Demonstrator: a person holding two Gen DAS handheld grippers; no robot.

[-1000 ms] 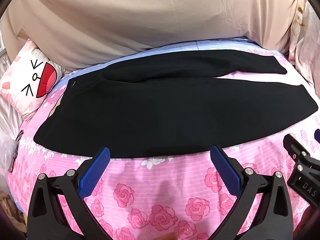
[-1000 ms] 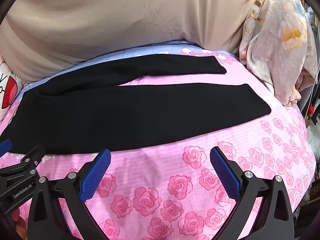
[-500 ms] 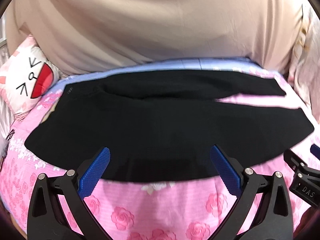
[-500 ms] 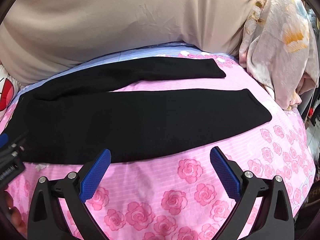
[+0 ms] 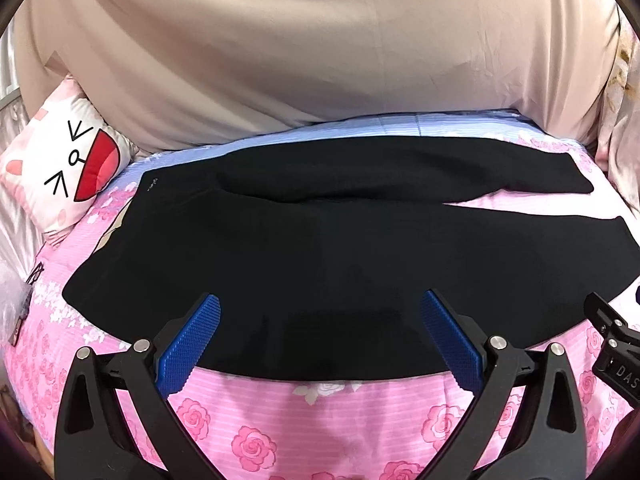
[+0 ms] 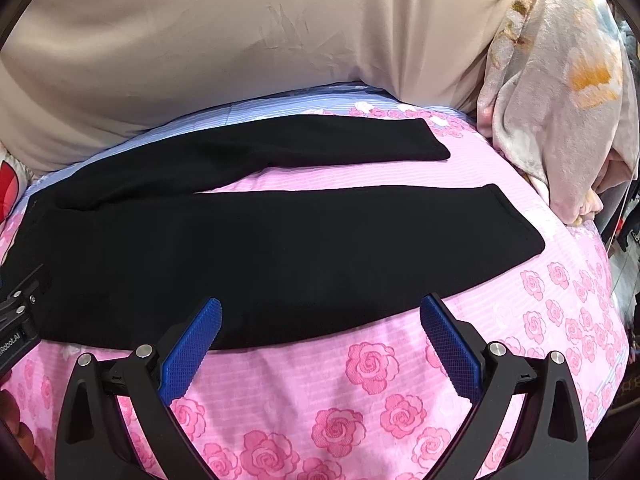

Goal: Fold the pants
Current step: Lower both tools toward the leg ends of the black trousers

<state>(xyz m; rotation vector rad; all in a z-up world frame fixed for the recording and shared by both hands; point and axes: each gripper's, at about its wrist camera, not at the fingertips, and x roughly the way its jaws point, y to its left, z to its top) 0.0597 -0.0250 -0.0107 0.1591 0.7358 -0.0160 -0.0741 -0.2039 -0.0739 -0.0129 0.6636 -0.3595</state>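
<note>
Black pants point(image 5: 320, 248) lie spread flat on a pink rose-print bedsheet point(image 5: 320, 420), waistband at the left, both legs running to the right with a pink gap between them. They also show in the right wrist view point(image 6: 248, 248), where both leg ends are visible. My left gripper point(image 5: 320, 320) is open, its blue pads over the near edge of the pants by the hip. My right gripper point(image 6: 320, 320) is open over the near edge of the near leg. Neither holds anything.
A beige padded headboard point(image 5: 320, 60) rises behind the bed. A white cartoon-face pillow point(image 5: 64, 160) lies at the far left. A floral blanket point(image 6: 560, 100) is heaped at the right side. The other gripper's body shows at each view's edge point(image 5: 616, 352).
Both grippers have moved forward toward the pants; their pads now overlap the near edge of the fabric instead of the bare sheet. Both stayed open.
</note>
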